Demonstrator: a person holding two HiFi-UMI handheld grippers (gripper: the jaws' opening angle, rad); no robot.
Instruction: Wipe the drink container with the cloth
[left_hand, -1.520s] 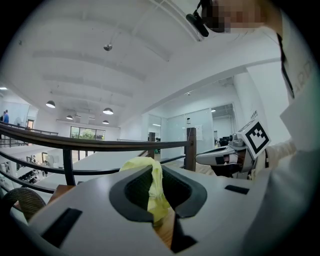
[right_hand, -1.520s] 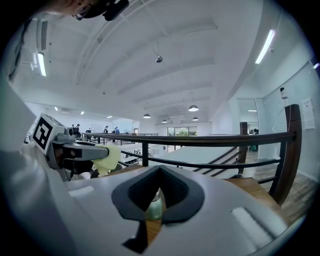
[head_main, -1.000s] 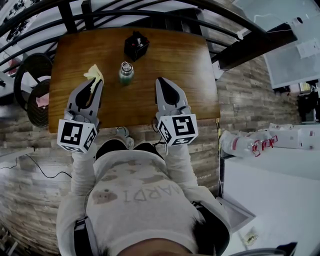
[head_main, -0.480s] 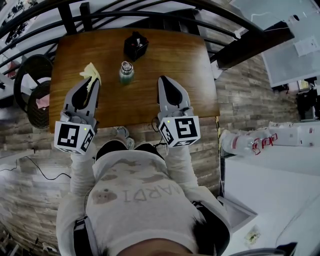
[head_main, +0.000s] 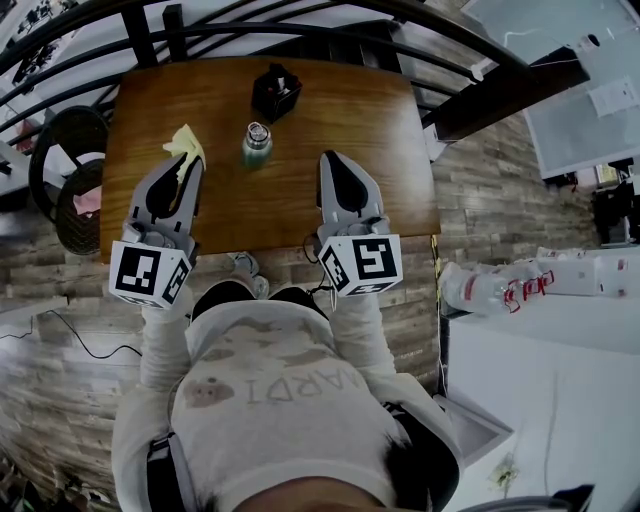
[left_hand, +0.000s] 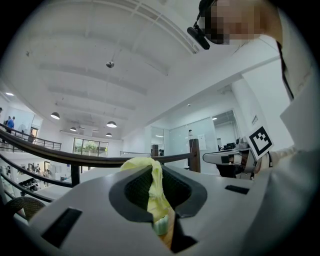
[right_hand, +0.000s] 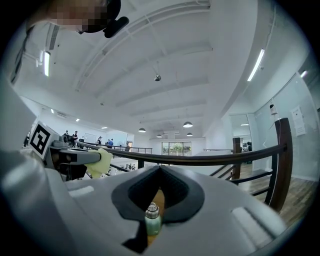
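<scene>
Overhead, the bottle (head_main: 257, 143) stands on the surface (head_main: 380, 120). The gripper views add detail: the left gripper (left_hand: 152, 162) fingers pinch the cloth (left_hand: 159, 200); the right gripper (right_hand: 159, 167) fingers are pressed together.

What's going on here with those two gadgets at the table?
A person holds a gripper in each hand over a wooden table. The left gripper has a yellow cloth pinched in its fingers. The right gripper is shut and empty, pointing toward a small green bottle standing upright. Nothing touches the bottle yet.
</scene>
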